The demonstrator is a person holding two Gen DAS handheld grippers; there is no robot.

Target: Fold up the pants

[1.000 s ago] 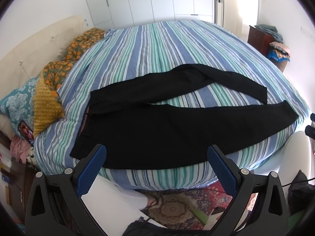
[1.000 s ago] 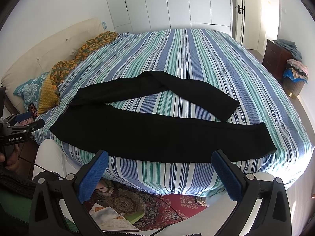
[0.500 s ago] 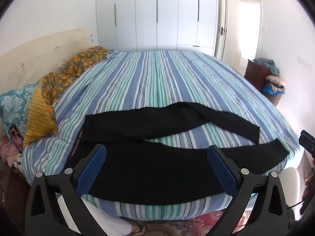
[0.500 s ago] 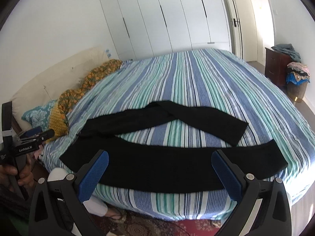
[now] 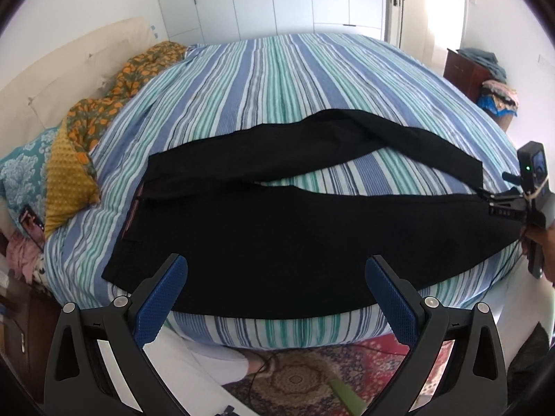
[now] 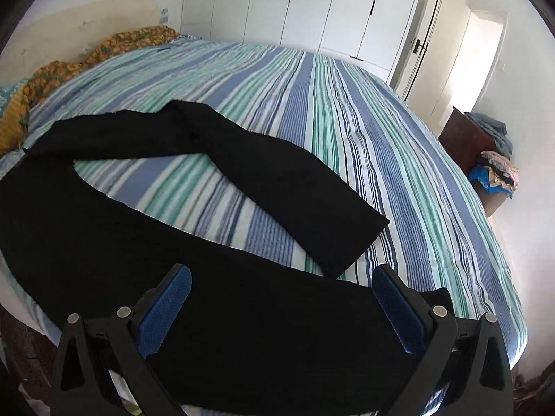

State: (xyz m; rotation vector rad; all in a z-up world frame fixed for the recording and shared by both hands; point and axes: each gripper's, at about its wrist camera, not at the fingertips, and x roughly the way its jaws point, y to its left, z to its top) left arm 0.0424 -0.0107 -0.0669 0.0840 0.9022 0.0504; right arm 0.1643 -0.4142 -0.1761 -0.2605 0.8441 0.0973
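The bed (image 5: 277, 79) carries black pants (image 5: 295, 239) spread flat, 2 legs splayed apart. Soft, limp cloth (it will sag), best pinched at hem and waistband. Left gripper (image 5: 275, 294) and right gripper (image 6: 281, 306) both hover spread wide, holding nothing.

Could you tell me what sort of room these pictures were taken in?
Almost certainly a home bedroom. A large bed with a striped cover fills the view, pillows lie at its head, and tall white wardrobe doors line the far wall. Black pants are spread on the bed.
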